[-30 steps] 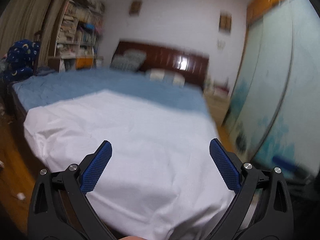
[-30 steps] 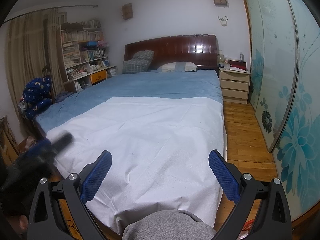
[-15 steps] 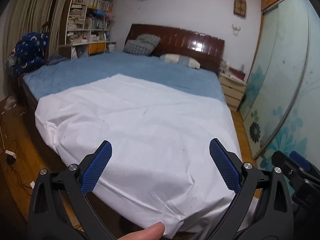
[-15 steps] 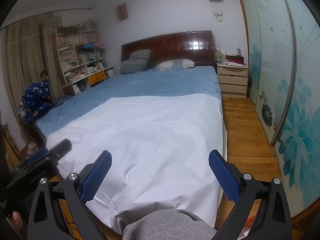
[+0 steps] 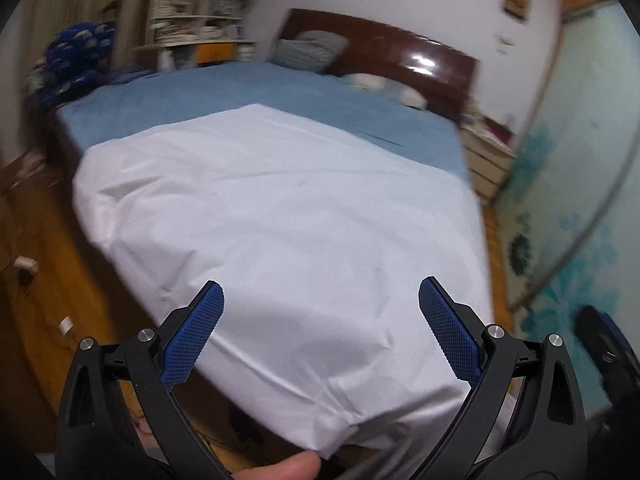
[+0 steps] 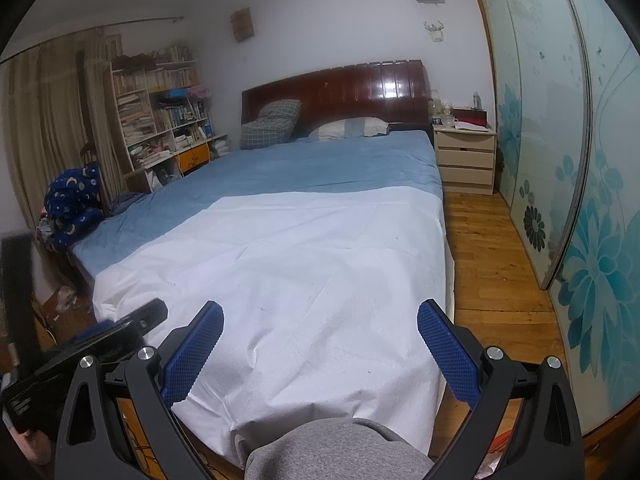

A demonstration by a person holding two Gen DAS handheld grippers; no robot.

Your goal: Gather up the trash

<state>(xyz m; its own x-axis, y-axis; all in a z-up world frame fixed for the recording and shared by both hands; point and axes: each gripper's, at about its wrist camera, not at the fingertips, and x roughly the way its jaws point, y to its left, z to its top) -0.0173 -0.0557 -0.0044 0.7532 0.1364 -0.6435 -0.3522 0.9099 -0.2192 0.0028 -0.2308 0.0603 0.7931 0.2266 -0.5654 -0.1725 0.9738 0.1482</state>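
While both the left gripper (image 5: pixel 320 334) and right gripper (image 6: pixel 320 346) hang wide open and empty above the white sheet (image 6: pixel 304 280) ahead, the search step continues: next, locating trash.

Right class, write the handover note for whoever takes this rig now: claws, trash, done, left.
Left claw: open, nothing held, over the foot of the white sheet.
Right claw: open, nothing held, facing the bed.
Trash: small pale scraps on the wooden floor left of the bed; nothing obvious on the sheet.
Done: nothing visibly collected.
Left: pick up the floor scraps; no bin in view.
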